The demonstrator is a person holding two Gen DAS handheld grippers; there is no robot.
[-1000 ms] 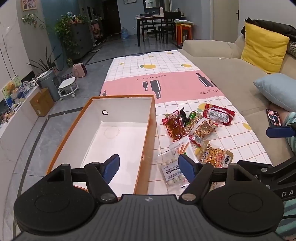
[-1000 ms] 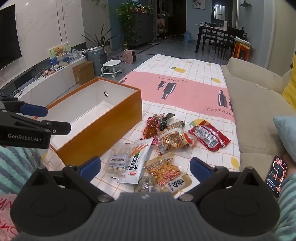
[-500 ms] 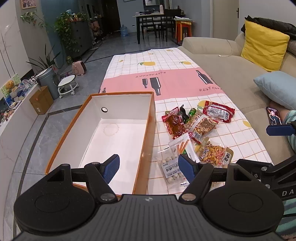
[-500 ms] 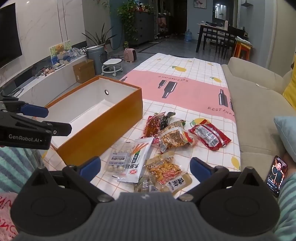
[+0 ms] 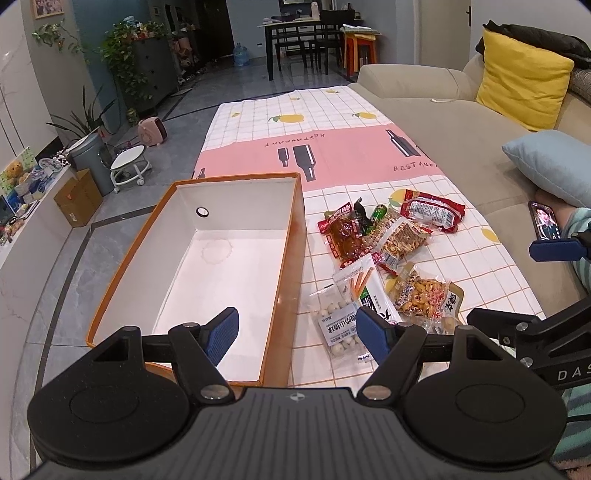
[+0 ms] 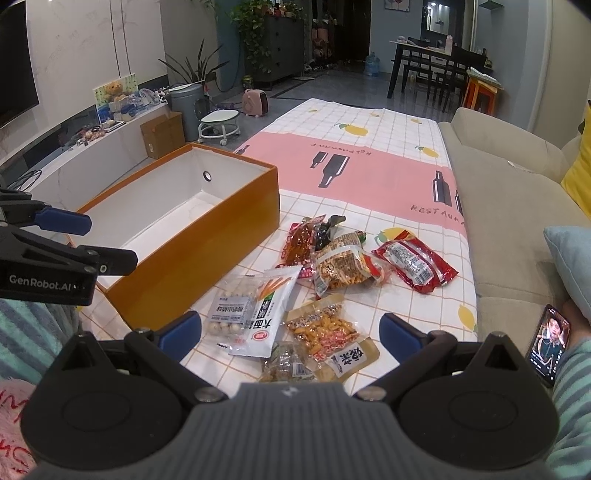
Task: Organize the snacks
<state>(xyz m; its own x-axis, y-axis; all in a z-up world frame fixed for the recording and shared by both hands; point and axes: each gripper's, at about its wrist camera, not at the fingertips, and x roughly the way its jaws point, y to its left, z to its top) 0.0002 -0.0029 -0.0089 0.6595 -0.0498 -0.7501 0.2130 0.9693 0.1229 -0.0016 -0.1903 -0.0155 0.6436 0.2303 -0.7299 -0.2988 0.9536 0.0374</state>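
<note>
Beige sofa [image 5: 436,122] right of table, yellow cushion [image 5: 522,92] and blue pillow [image 5: 550,166] on it. Phone [image 6: 546,343] lit, dining table [image 5: 306,33] far back.

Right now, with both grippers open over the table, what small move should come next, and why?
Probably lower the right gripper onto the peanut packet lying between its open fingers. The orange box is empty and every snack lies loose beside it.

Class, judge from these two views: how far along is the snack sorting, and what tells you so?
Done: nothing yet; the orange box is empty. In hand: nothing; the left gripper and right gripper are both open and hold nothing. Left: every snack packet, from the red packet to the white-ball bag, lies on the tablecloth beside the box.
</note>
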